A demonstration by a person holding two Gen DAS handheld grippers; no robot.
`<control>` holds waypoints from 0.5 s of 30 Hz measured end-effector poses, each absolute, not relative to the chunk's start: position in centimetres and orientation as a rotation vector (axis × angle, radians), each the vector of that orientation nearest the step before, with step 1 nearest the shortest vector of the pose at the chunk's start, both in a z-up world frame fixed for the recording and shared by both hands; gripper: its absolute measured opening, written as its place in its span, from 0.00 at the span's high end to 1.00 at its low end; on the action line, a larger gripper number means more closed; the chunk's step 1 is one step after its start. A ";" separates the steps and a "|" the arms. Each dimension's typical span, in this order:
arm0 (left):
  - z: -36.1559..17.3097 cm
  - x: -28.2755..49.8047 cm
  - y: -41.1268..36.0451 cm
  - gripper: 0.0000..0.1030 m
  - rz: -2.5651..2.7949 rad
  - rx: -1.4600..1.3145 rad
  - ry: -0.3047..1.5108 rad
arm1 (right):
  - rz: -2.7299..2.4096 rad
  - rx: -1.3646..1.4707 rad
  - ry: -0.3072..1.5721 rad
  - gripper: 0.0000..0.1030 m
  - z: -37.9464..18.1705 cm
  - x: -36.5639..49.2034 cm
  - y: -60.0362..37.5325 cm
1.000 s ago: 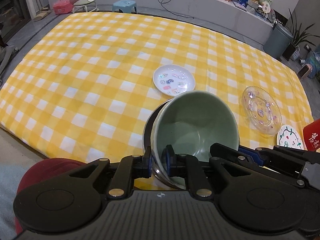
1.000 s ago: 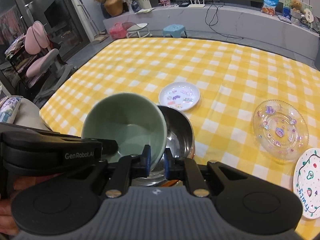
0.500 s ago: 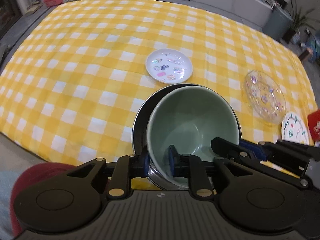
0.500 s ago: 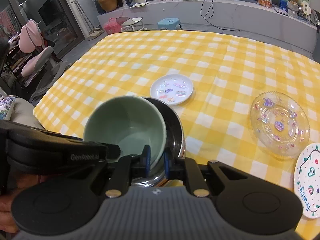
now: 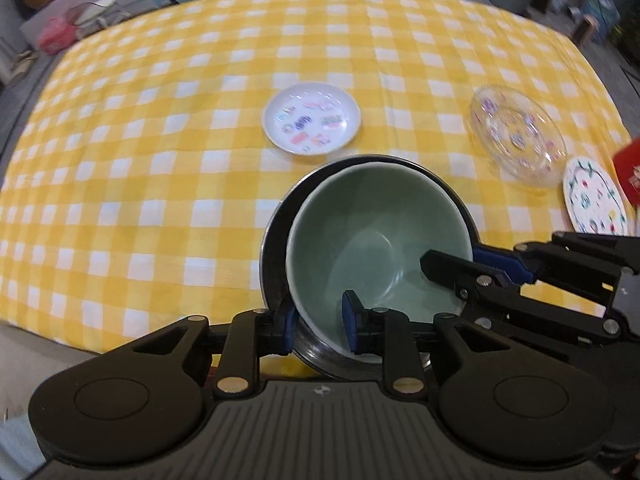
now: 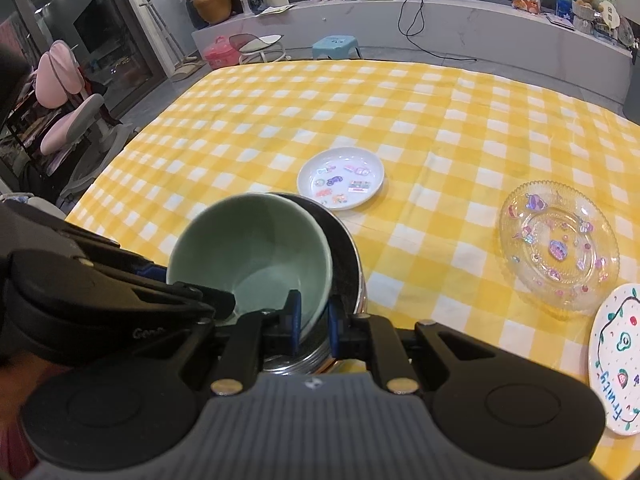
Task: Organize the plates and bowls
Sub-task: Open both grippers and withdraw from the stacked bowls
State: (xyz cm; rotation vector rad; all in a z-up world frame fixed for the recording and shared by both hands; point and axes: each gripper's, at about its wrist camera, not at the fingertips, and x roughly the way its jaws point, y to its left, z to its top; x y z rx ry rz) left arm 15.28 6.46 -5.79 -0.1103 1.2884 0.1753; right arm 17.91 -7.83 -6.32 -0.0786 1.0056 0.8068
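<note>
A green bowl (image 5: 372, 240) sits inside a steel bowl (image 5: 276, 248) near the front edge of the yellow checked cloth; both show in the right wrist view too, the green bowl (image 6: 252, 252) and the steel bowl (image 6: 348, 256). My left gripper (image 5: 318, 322) straddles the green bowl's near rim with its jaws parted a little. My right gripper (image 6: 314, 320) is shut on the green bowl's rim from the right side.
A white sticker plate (image 5: 311, 123) lies behind the bowls. A clear glass plate (image 5: 518, 136) and a white drawn-on plate (image 5: 594, 196) lie to the right, next to a red object (image 5: 628, 172). Chairs (image 6: 68, 120) stand left of the table.
The green bowl has come down from a tilt and settled level inside the steel bowl. My left gripper's jaws have widened on the rim.
</note>
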 end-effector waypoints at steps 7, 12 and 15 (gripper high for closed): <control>-5.5 16.2 5.6 0.68 0.108 0.021 1.330 | 0.801 -0.046 1.009 0.90 -6.5 18.1 -8.1; -4.7 16.8 5.1 0.68 0.075 0.112 1.363 | 0.800 -0.051 1.009 0.90 -6.7 18.0 -7.9; -4.5 16.7 4.6 0.67 0.067 0.153 1.364 | 0.803 -0.055 1.007 0.90 -6.8 18.0 -7.9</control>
